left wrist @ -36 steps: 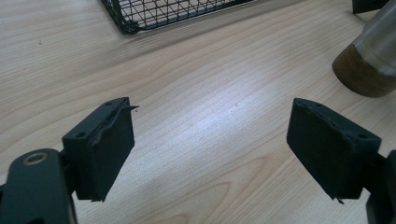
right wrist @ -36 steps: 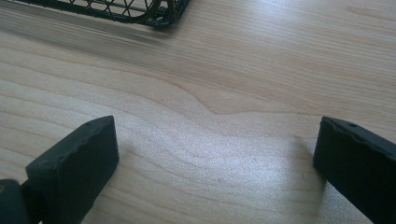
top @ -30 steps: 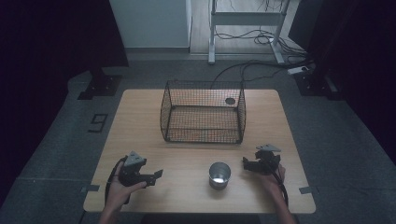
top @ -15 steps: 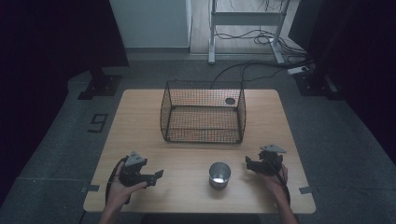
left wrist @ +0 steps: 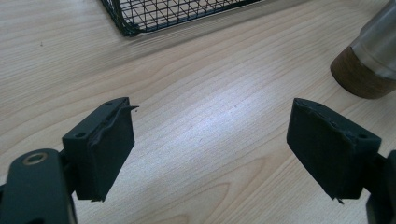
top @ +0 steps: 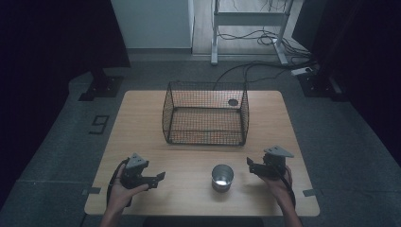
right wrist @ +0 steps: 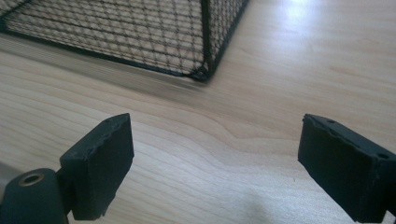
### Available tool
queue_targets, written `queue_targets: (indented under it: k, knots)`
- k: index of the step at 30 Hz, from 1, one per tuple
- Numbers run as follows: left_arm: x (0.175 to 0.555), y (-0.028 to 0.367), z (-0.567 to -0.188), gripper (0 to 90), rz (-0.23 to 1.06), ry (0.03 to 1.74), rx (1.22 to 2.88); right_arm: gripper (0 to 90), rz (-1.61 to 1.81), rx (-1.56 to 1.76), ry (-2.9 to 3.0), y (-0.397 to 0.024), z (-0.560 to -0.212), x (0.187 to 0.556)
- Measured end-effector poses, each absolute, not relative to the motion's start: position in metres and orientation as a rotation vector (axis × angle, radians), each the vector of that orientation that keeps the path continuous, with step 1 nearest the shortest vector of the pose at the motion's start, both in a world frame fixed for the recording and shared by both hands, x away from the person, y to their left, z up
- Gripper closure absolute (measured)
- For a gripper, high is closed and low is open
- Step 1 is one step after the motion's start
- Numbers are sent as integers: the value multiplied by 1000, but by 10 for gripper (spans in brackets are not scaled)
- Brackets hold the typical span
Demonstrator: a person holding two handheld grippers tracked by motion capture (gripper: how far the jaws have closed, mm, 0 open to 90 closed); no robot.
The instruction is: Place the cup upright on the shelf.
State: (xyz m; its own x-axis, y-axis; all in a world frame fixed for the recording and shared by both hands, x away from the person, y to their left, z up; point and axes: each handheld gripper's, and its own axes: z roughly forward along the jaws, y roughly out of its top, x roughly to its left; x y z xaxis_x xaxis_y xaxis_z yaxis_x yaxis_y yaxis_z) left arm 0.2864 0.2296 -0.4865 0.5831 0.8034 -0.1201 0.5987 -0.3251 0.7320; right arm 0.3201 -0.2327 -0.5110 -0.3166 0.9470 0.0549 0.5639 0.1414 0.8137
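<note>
Right gripper drawn nearer, metal cup, wire basket.

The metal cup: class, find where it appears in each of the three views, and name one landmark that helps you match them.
High view: metal cup, near table edge, between the grippers.
Left gripper view: upper right corner, partly cropped.
Right gripper view: I cannot make it out.
Shared landmark: wire basket.

The table is pale wood with fine grain lines. The basket is black wire in a small grid mesh. The cup is shiny silver with a brown base. Both grippers are black, topped by grey plates.
</note>
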Motion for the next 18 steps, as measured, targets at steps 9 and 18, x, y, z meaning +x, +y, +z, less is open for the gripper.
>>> queue_targets:
  k: [9,18]
  knots:
    - [287,229,-487,153,339,1112,2050,105,1136,1368,1953,-222,-491,305]
    - [286,228,-487,153,339,1109,2053,108,1202,1295,1977,-208,-476,293]
